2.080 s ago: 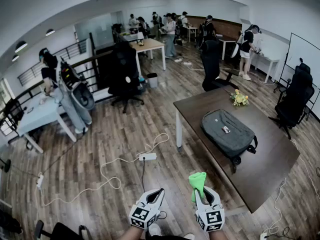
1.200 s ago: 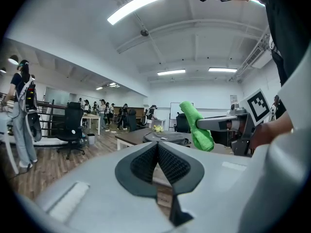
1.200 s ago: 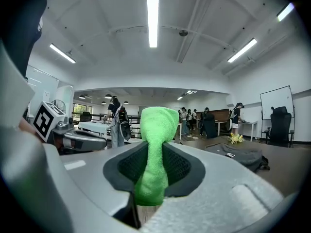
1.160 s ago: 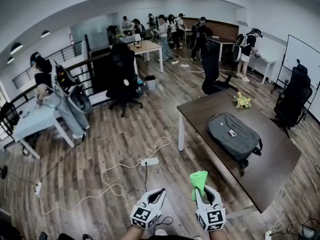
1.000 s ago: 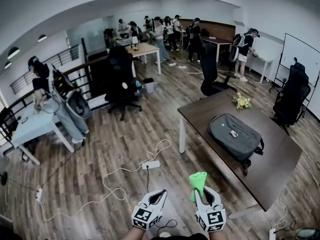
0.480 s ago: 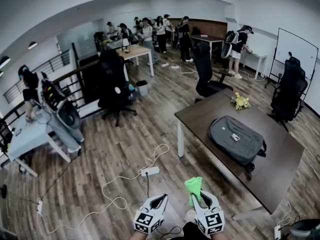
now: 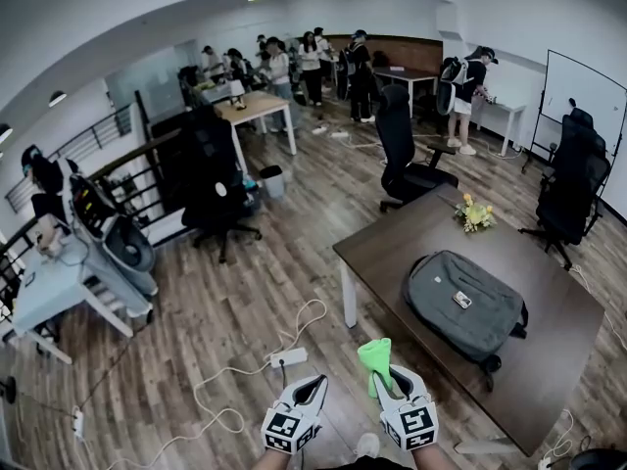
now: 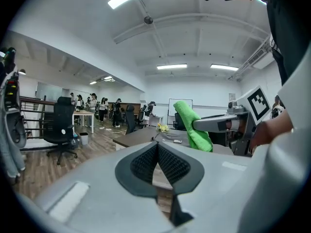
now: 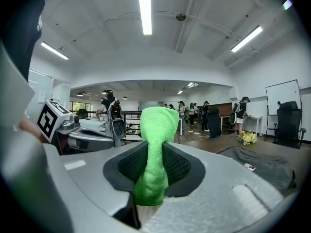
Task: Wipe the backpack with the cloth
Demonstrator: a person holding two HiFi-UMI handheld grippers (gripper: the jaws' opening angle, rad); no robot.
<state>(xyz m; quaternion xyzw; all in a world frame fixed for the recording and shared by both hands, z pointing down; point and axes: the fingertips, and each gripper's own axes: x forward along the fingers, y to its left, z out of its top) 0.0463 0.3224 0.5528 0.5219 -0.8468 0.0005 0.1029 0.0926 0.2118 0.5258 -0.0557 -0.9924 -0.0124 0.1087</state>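
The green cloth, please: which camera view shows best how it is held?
The right gripper view: the cloth is close and centred, pinched between the right gripper's jaws. The head view shows it small, sticking up; the left gripper view shows it side-on.

floor [image 7: 294, 253]: wood planks | walls [image 7: 509, 18]: white | ceiling [image 9: 204, 28]: strip lights [image 9: 144, 8] | furniture: dark table [image 7: 392, 238], black office chairs [image 7: 395, 130], whiteboard [image 7: 578, 81]

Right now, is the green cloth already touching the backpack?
No, the right gripper holds the cloth up, well short of the backpack on the table.
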